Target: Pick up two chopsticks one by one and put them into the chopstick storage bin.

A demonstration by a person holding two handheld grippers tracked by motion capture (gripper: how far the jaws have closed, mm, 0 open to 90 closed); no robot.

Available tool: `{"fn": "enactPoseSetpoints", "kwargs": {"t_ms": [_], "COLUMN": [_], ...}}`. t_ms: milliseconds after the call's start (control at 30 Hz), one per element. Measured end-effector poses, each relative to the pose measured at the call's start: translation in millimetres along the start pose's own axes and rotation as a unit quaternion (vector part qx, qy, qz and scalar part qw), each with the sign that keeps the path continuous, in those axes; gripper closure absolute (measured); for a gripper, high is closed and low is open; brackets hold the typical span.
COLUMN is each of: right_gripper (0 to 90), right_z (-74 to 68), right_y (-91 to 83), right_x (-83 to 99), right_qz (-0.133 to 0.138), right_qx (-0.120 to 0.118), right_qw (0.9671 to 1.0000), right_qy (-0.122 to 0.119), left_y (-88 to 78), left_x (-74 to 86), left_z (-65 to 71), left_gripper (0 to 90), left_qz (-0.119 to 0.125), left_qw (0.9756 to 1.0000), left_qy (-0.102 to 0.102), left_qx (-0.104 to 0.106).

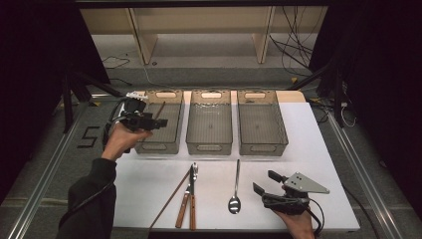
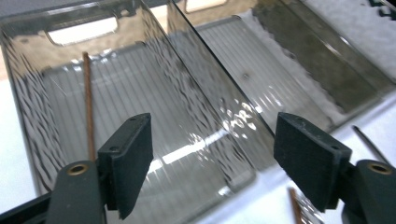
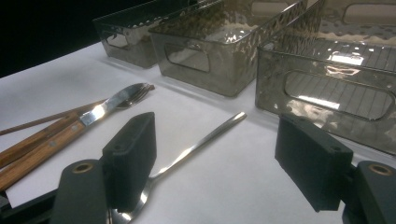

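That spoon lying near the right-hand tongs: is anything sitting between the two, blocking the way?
Nothing visible does. The spoon lies alone on the white table, just left of the right tongs, whose jaws stand open with nothing between them. The wooden-handled cutlery lies farther left, beyond the spoon, and the bins sit behind.

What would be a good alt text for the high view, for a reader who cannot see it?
A person's left gripper hovers open over the left bin, which holds a brown chopstick. Two more bins sit beside it on a white table; nearer lie another chopstick, wooden-handled cutlery, a spoon and the open right gripper.
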State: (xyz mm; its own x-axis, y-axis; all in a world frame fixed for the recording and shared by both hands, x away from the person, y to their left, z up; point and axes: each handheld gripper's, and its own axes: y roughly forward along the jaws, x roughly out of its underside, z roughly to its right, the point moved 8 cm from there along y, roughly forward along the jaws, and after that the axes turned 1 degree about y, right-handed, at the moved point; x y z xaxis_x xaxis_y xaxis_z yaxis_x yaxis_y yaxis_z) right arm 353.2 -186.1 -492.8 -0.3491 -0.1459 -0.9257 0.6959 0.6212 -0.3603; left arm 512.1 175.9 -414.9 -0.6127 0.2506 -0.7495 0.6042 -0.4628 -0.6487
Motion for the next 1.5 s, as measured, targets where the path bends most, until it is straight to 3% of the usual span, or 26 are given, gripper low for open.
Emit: {"fn": "enactPoseSetpoints", "kwargs": {"t_ms": [167,267,367,467,833,1067,1300,1500], "right_gripper": [29.8,29.8,29.8,29.8,29.8,29.8,29.8,29.8], "right_z": [-0.4,-0.8,-1.3,-2.6,-5.5,-5.4,-4.9,-5.2], "right_y": [0.0,-0.2,-0.3,-0.4,0.4,-0.2,-0.3,-0.4], "right_x": [-0.1,-0.1,-0.4,-1.2,-0.8,-1.0,-0.7,-0.7], "right_qz": [0.0,0.0,0.0,0.001,-0.003,-0.002,-0.003,-0.003], "right_qx": [0.0,0.0,0.0,-0.001,-0.002,-0.001,-0.001,0.0], "right_qw": [1.0,1.0,1.0,1.0,0.9999,0.9999,0.9999,0.9999], "right_qy": [-0.001,-0.001,-0.003,-0.002,-0.011,-0.013,-0.011,-0.011], "left_y": [-11.7,-14.7,-16.9,-15.2,-17.2,-7.3,-5.3,-3.0], "left_x": [21.8,33.3,45.5,57.8,95.7,119.1,137.4,153.2], "left_z": [19.3,26.6,35.4,40.9,54.1,61.4,78.1,89.8], "left_gripper": [24.4,22.9,21.9,20.7,20.5,20.3,20.6,29.1], "left_qz": [0.008,0.008,0.02,0.003,-0.028,-0.055,-0.082,-0.104], "left_qw": [0.9999,0.9999,0.9997,0.9998,0.9995,0.9983,0.9962,0.9941], "left_qy": [0.002,0.008,0.003,0.013,0.015,0.018,0.029,0.032], "left_qx": [0.011,0.007,0.015,0.014,0.008,0.001,0.0,0.005]}}
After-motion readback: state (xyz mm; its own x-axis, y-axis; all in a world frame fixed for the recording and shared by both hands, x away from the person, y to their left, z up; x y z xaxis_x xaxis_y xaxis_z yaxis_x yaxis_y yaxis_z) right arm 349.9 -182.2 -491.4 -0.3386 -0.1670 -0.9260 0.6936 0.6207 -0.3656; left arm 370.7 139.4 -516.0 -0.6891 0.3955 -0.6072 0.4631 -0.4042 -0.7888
